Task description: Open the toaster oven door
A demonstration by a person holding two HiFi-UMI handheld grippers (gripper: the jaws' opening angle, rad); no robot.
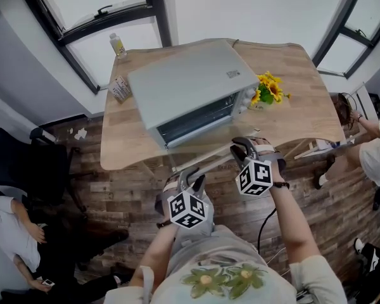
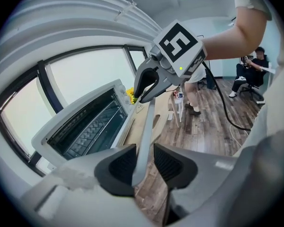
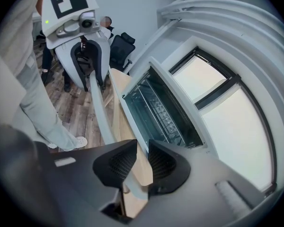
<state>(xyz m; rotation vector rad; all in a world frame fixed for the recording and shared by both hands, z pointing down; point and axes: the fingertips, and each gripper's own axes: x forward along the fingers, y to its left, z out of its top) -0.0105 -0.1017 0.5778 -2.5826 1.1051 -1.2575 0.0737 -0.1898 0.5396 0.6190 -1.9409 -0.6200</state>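
The left hand-held gripper [image 2: 143, 162] has its pads closed on the handle [image 2: 146, 126] of the oven [image 1: 190, 84] door [image 1: 206, 154], and the right hand-held gripper [image 3: 136, 162] grips the same bar further along, so the two face each other along it. The oven sits on the wooden surface [image 1: 304, 106] with its front turned towards the person, and the door hangs out past the near edge. It already looks swung well down, so the step in hand is probably the last part of the swing. To do it well, both grips should come down together and at the same pace, so that the bar stays level and the door does not twist on its hinge. The pull should follow the hinge's arc, not run straight out, or the light oven may slide towards the edge. Ease off as the door nears its stop, and open the jaws only once it rests there. The oven is a pale grey box with a flat top; its dark cavity stands open, with a wire rack [image 3: 161, 112] showing inside. The door's glass is clear enough that the surface shows through it, and the handle is a slim pale bar.
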